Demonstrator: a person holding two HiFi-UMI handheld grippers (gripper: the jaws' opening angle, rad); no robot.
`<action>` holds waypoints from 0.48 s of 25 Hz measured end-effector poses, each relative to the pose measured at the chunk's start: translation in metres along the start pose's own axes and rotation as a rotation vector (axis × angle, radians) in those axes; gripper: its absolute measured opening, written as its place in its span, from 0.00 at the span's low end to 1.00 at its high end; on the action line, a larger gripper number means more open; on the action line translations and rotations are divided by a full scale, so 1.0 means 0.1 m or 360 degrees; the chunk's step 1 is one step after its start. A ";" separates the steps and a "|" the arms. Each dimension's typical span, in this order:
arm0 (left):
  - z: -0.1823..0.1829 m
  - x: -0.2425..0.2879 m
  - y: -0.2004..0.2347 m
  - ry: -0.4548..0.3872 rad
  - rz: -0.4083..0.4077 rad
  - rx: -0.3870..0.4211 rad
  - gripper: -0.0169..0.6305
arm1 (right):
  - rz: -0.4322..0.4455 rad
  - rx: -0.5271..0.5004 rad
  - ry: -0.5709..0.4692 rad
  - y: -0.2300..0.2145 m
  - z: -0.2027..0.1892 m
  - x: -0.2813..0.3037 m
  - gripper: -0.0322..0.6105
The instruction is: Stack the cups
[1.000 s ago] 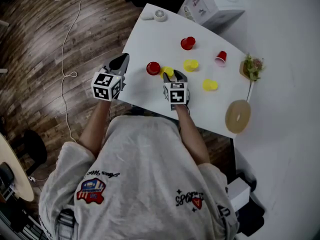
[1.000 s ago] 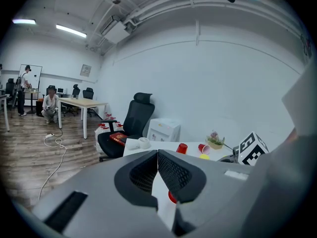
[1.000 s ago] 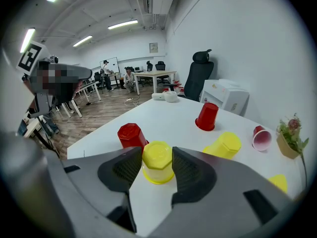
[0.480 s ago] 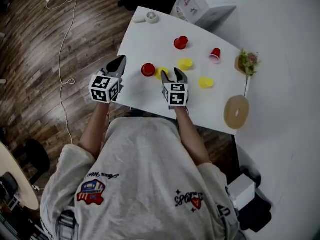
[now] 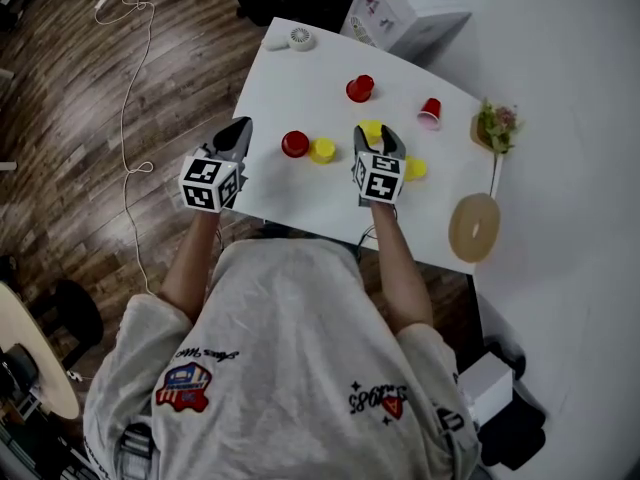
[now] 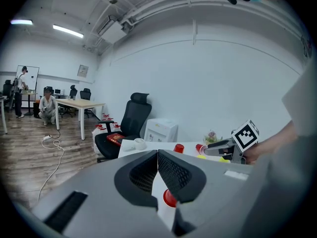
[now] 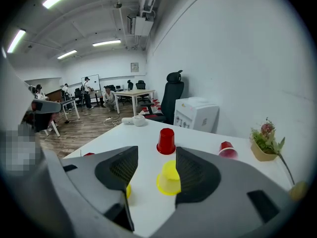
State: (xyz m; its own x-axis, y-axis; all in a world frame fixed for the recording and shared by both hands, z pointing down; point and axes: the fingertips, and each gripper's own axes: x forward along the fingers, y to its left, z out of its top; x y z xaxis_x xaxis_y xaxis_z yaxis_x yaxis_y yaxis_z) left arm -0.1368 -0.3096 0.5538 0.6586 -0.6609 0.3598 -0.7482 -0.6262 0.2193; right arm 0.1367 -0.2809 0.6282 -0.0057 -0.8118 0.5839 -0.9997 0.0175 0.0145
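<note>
On white table, yellow cup stands upside down, in line between jaws of right gripper, untouched. Jaws wide apart, just been opening, nothing gripped. Right forearm stretched forward over table's near edge, gripper tilted down. Upside-down red cup beyond. Second red cup just beside second yellow cup, near left gripper. Left forearm extended to table's left edge, jaws closed together, empty.

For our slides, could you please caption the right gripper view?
Right gripper, fingers just opened with nothing between them, aimed at an upside-down yellow cup; red cup behind.
</note>
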 end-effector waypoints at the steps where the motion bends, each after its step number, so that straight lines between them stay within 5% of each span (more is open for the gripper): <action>1: -0.01 -0.01 0.01 0.0005 0.0009 -0.0002 0.04 | -0.0009 -0.0003 0.0005 -0.05 0.00 0.02 0.43; 12: -0.11 -0.11 0.22 0.0024 0.0123 -0.0035 0.04 | -0.0042 0.0004 0.0186 -0.25 -0.27 0.39 0.44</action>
State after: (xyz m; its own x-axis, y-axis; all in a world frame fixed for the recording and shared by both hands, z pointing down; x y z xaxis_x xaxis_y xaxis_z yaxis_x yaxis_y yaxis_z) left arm -0.1612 -0.3116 0.5649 0.5978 -0.7003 0.3901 -0.7983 -0.5645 0.2100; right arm 0.1619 -0.2974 0.6729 0.0233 -0.7384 0.6740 -0.9996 -0.0047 0.0295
